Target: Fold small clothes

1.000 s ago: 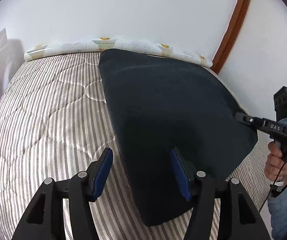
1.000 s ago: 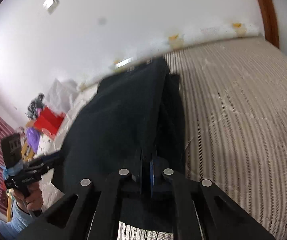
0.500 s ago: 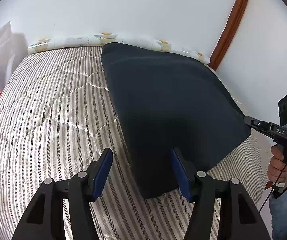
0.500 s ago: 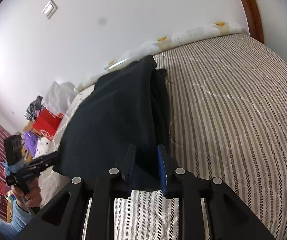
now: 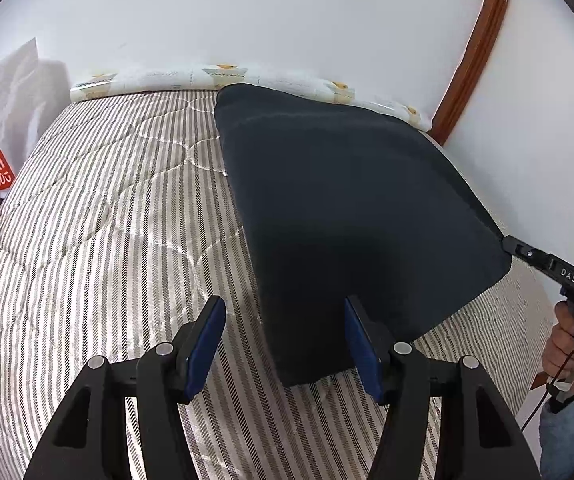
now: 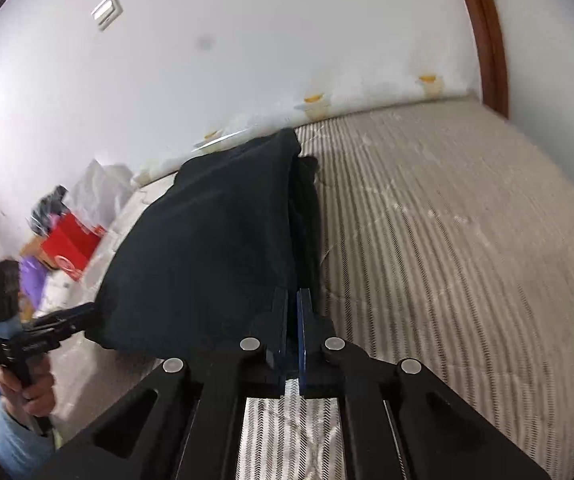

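Dark garment (image 5: 347, 208) spread on striped bed (image 5: 99, 216), right gripper (image 6: 293, 320) fingers just closing, clenched on its corner, left gripper (image 5: 283, 344) fingers released, straddling its near corner

Your left gripper (image 5: 283, 344) hangs with its blue pads apart over the near corner of the dark garment (image 5: 347, 208), spread on the striped mattress (image 5: 99, 220). Your right gripper (image 5: 505, 240) (far right) meets the cloth's right corner, closed on it.
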The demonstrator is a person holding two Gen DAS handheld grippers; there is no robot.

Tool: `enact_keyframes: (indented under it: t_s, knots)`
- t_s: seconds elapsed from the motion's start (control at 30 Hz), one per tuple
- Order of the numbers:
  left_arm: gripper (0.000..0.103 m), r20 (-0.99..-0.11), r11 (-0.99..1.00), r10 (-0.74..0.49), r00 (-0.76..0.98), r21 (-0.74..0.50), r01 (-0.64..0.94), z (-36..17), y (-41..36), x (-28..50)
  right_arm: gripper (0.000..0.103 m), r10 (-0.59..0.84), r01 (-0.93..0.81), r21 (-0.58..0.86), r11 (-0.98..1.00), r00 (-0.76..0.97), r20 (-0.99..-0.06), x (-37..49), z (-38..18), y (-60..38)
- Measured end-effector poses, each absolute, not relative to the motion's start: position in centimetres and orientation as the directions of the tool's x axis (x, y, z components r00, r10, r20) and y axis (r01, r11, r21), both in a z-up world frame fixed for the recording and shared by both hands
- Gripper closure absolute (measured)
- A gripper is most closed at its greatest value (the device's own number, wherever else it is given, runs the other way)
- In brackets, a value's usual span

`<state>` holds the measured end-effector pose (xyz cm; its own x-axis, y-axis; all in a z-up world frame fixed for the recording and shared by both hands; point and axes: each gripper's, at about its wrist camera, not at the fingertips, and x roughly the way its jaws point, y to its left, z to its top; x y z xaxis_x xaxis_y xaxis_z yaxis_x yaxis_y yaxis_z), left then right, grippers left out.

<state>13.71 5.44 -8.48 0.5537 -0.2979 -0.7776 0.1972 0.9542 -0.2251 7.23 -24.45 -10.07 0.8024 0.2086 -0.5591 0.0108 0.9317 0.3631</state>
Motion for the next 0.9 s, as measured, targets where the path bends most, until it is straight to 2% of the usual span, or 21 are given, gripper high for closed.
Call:
enact_keyframes:
  t_s: [0.2,0.37,0.5,0.57,0.73,0.87,0.9]
  knots:
    - [0.045,-0.778,0.961,-0.272,0.567,-0.191,0.199,-8.4,5.9,12.3,0.097,0.073,0.065,0.217,0.974,0.817,-0.572,6.2,-9.1,-22.7]
    - [0.045,-0.784,0.958,-0.280,0.555,-0.189,0.217,-9.0,6.8,11.0,0.087,0.048,0.080,0.175,0.981,0.781,-0.622,5.2,-10.3,-22.7]
    - [0.047,-0.800,0.953,-0.279,0.531,-0.164,0.253,-9.7,6.4,10.4,0.075,0.098,0.041,0.194,0.980,0.751,-0.653,4.1,-11.6,-22.8]
    - [0.047,-0.804,0.953,-0.272,0.529,-0.147,0.265,-10.2,5.9,10.4,0.073,0.116,0.023,0.200,0.980,0.747,-0.655,3.9,-12.2,-22.3]
    - [0.057,-0.808,0.955,-0.264,0.527,-0.140,0.263,-10.8,4.8,11.4,0.064,0.161,-0.007,0.240,0.971,0.758,-0.632,5.3,-12.9,-21.0]
    - [0.065,-0.807,0.951,-0.276,0.523,-0.150,0.271,-10.7,4.2,11.9,0.063,0.170,-0.003,0.255,0.967,0.754,-0.635,7.2,-13.5,-20.5]
    - [0.066,-0.806,0.950,-0.279,0.522,-0.153,0.273,-10.7,4.1,11.9,0.066,0.172,-0.005,0.255,0.967,0.751,-0.637,7.5,-13.7,-20.5]
